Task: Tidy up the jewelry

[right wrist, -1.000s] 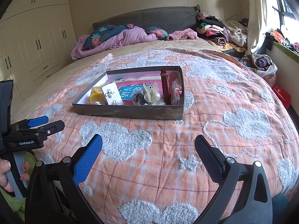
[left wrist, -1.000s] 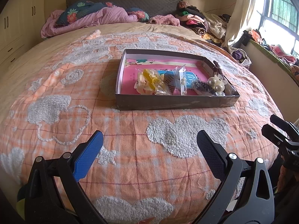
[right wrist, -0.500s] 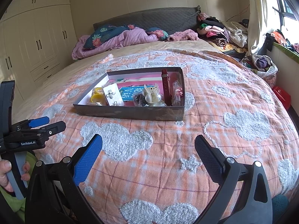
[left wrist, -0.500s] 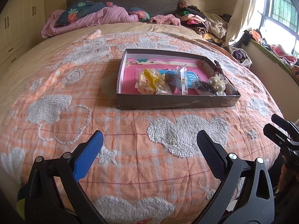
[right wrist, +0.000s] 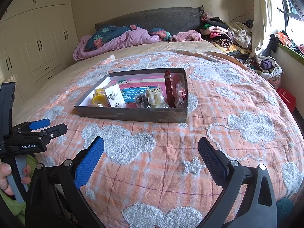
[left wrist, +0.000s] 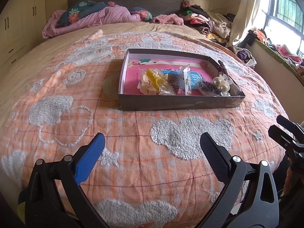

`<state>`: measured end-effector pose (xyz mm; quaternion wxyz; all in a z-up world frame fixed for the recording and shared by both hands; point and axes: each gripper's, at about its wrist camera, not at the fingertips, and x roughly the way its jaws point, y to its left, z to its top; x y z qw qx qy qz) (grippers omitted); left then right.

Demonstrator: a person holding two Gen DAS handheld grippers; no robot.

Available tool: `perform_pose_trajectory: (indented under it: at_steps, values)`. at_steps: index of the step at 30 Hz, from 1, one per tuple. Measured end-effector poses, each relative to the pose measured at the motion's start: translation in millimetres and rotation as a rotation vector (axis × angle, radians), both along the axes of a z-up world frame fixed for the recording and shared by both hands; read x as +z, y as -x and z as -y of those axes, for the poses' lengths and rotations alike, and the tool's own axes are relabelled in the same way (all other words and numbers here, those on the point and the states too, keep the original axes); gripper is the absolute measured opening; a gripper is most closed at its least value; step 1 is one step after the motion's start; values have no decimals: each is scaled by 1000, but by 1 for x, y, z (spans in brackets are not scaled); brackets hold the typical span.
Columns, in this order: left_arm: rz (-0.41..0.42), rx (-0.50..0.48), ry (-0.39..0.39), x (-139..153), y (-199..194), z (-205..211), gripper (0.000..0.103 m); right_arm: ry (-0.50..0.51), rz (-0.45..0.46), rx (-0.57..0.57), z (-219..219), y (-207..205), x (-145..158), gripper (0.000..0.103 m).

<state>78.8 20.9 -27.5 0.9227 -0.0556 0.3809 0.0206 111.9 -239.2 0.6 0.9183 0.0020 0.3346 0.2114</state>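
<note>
A shallow grey box [left wrist: 171,103] [right wrist: 133,115] with a pink floor sits on the orange blanket mid-bed. It holds a yellow bagged piece [left wrist: 154,80] [right wrist: 97,96], an earring card [right wrist: 114,96], a pearl hair clip [left wrist: 221,83] [right wrist: 154,97], a dark beaded piece [left wrist: 206,87], a red strap [right wrist: 169,89] and a small clear bag [right wrist: 180,93]. My left gripper [left wrist: 152,149] is open and empty, well short of the box. My right gripper [right wrist: 151,150] is open and empty, also short of it. Each gripper shows at the other view's edge.
The orange checked blanket [left wrist: 76,104] with white fluffy clouds covers the bed. Pillows and a purple quilt [left wrist: 98,18] lie at the headboard. Piled clothes [right wrist: 226,34] sit at the far right, wardrobes [right wrist: 38,38] on the left, a window sill on the right.
Both grippers have crept slightly forward toward the box; both stay open and empty.
</note>
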Motion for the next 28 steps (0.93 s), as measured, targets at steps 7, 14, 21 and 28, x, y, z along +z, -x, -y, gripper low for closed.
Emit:
perform_pose_trajectory:
  at_steps: [7, 14, 21, 28]
  values:
    - [-2, -6, 3, -1, 0, 1, 94, 9, -3, -2, -2, 0, 0, 99]
    - [-33, 49, 26, -8, -7, -11, 94, 12, -32, -58, 11, -15, -7, 99]
    - [-81, 248, 0, -18, -41, -86, 94, -9, -105, -278, 75, -86, -17, 99]
    - [-188, 541, -42, -48, -123, -227, 94, 181, -204, -580, 176, -206, -59, 99]
